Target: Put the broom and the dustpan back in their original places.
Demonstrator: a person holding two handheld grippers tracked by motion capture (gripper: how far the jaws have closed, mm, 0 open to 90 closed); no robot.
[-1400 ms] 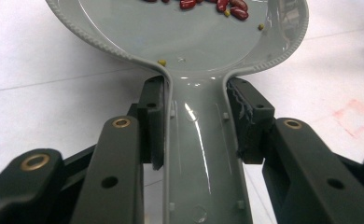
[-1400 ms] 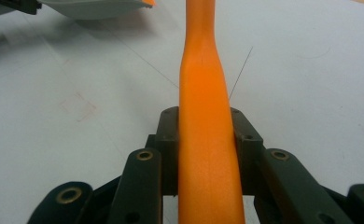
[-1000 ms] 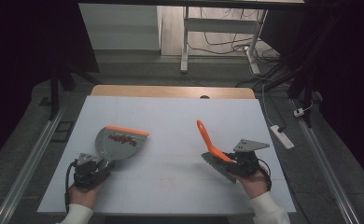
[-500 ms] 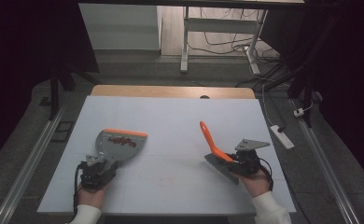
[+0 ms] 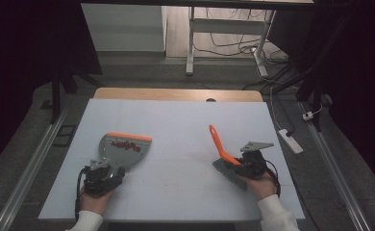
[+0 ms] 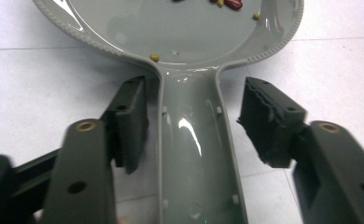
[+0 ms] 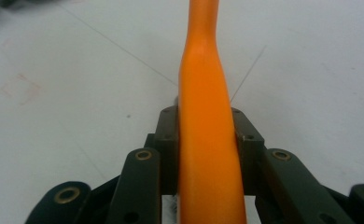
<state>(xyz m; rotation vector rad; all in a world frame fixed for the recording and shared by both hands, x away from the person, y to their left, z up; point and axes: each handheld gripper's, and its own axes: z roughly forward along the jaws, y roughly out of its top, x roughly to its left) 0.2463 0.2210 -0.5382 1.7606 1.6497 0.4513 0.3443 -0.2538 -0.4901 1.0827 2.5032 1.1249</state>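
- My left gripper (image 5: pixel 100 174) sits at the near end of the grey dustpan (image 5: pixel 120 150), on the white table (image 5: pixel 176 125). Its jaws have just been opening: they now stand released, one on each side of the dustpan's handle (image 6: pixel 194 149), with a gap between each pad and the handle.
- In the left gripper view the handle runs straight up between my two black fingers (image 6: pixel 129 123) and widens into the pan.
- A few small bits, red and yellowish (image 6: pixel 155 58), lie in the pan; in the high view a reddish scatter (image 5: pixel 125 144) shows near the dustpan's orange front lip (image 5: pixel 129 136).
- The dustpan lies flat on the table, its lip pointing away from me.
- My right gripper (image 5: pixel 245 166) is well off to the right of the dustpan, and it is clenched on the brush (image 5: pixel 223 155).
- In the right gripper view both pads press against the brush's orange handle (image 7: pixel 207 140), which runs up out of the jaws.
- Seen from above, that handle slants up and away from me, toward the dustpan's side, while the brush's dark head (image 5: pixel 229 174) is down at the table just beside the gripper.
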